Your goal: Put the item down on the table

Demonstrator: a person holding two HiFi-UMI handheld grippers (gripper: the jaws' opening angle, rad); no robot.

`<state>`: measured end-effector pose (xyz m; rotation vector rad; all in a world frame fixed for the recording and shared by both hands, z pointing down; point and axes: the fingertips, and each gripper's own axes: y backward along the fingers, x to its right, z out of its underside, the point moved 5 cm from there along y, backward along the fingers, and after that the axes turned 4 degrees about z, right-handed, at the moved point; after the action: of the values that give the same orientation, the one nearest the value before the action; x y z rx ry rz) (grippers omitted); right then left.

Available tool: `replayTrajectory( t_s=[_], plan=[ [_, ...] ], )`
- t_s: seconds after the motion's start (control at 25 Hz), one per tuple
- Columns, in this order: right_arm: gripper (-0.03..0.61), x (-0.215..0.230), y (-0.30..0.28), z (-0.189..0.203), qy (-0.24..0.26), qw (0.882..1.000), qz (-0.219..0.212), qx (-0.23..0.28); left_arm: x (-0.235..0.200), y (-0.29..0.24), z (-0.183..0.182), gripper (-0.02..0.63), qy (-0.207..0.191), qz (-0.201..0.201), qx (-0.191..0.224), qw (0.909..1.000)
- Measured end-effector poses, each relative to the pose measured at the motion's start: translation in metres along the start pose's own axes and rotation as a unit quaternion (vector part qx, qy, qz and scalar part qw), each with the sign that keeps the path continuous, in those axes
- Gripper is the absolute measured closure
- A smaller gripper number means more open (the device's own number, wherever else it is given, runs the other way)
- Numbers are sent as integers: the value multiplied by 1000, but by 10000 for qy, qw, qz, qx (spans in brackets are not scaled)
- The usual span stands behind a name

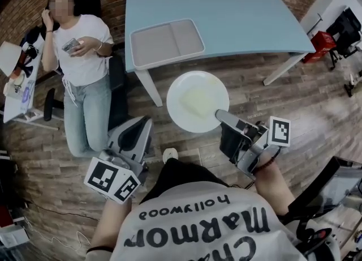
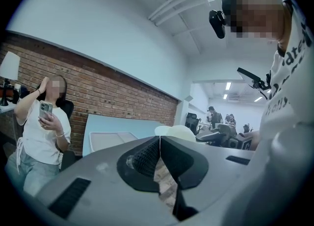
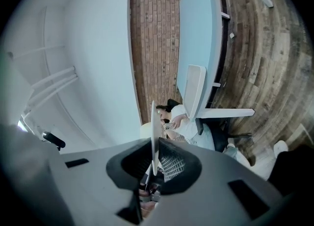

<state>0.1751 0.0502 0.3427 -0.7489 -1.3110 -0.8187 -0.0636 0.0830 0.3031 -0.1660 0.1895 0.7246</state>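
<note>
Closest to the lens is the wearer's white printed shirt (image 1: 209, 220), filling the bottom of the head view. The blue table (image 1: 226, 11) is the goal, yet the plate (image 1: 182, 84) hangs short of its near edge, over the wooden floor (image 1: 294, 112). Any slip now would likely mean a fall to the boards rather than onto the tabletop. An approach that comes in too low could knock the plate's far rim against the table edge and lever it out of the grip.

A person (image 1: 85, 56) with a phone is well off to the left, probably clear of the path. The tray (image 1: 164, 43) takes up the near left part of the tabletop. A plate set half on its raised border would probably rock, so the bare surface to the right looks the safer spot.

The plate itself is caught at one point of its rim only, with all its weight out beyond the jaws, which invites it to sag or pivot. A pale patch shows at its centre; whether that is something lying on it or just glare cannot be told.

The right gripper (image 1: 222, 116) has its jaws drawn narrow and clamped on that rim. Its own view shows the plate (image 3: 153, 122) edge-on between the pads. The left gripper (image 1: 137, 131) carries nothing: its jaws meet with nothing between them, and it hangs low, apart from the plate.
</note>
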Motion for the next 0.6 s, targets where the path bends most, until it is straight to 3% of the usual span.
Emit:
replayTrajectory(
  t_s=[0.6],
  plan=[
    [540, 10, -71, -31, -129, 9995, 117, 250, -93, -27, -22, 604, 81, 130, -122, 9998]
  ],
)
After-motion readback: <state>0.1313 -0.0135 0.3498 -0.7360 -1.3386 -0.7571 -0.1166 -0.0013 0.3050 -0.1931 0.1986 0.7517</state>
